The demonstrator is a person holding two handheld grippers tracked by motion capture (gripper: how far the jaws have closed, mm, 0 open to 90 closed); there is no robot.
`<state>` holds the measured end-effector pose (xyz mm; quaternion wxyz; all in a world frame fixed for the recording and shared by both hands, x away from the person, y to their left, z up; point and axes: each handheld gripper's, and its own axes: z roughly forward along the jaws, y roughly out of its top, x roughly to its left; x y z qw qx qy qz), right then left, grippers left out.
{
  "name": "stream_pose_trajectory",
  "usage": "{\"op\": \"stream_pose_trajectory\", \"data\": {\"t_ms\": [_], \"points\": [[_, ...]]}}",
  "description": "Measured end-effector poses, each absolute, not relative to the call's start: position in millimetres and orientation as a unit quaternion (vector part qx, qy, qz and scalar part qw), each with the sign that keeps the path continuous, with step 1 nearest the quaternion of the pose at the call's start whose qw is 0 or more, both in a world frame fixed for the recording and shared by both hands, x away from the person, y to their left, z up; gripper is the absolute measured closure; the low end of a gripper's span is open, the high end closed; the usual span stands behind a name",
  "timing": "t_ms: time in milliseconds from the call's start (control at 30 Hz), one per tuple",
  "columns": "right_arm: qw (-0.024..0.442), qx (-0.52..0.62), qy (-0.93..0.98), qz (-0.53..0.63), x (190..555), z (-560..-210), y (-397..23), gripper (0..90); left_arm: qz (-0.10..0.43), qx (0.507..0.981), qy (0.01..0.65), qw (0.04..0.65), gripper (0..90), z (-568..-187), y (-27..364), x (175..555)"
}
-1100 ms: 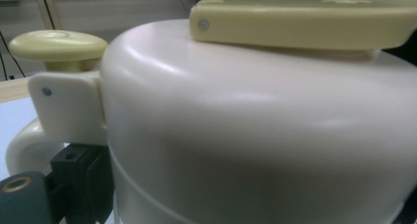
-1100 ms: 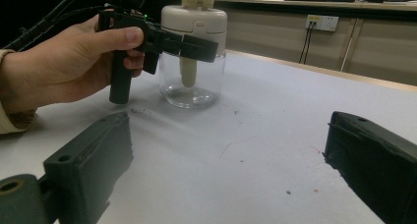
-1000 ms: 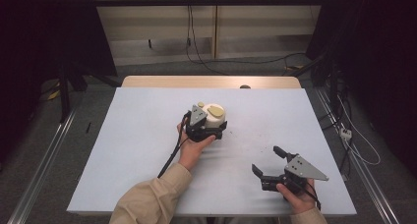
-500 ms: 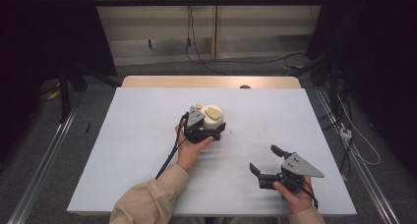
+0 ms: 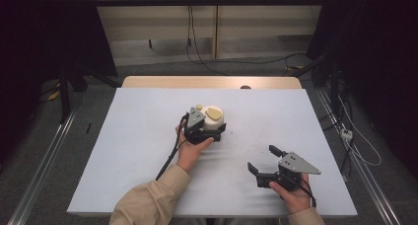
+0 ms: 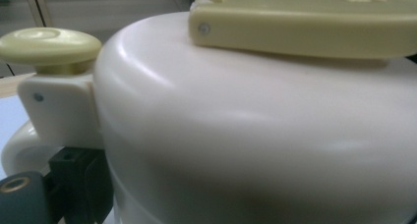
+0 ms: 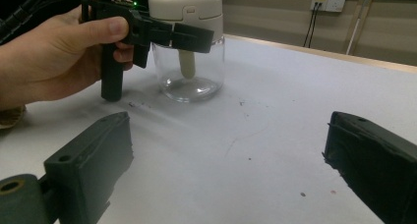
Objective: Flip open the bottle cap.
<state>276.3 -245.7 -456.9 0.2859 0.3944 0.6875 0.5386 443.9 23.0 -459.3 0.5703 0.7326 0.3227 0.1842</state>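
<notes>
Our left gripper (image 5: 211, 131) clamps the jar (image 7: 189, 42) at its lid; our right gripper (image 5: 265, 162) rests apart, jaws wide.

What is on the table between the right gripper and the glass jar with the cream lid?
Nothing stands there. In the right gripper view, bare white tabletop with a few dark specks runs from the open right gripper to the glass jar.

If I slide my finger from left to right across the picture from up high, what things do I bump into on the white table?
The left hand with its left tool around a cream-lidded jar → the right tool, jaws apart, held in the right hand near the table's front edge.
</notes>
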Motion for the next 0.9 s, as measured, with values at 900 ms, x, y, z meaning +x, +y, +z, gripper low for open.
{"op": "stream_pose_trajectory", "data": {"t_ms": [900], "points": [[0.264, 0.414, 0.683, 0.541, 312.3, -434.6, -220.1, 19.4, 0.185, 0.732, 0.322, 0.571, 5.8, -459.6, 23.0, 444.0]]}}
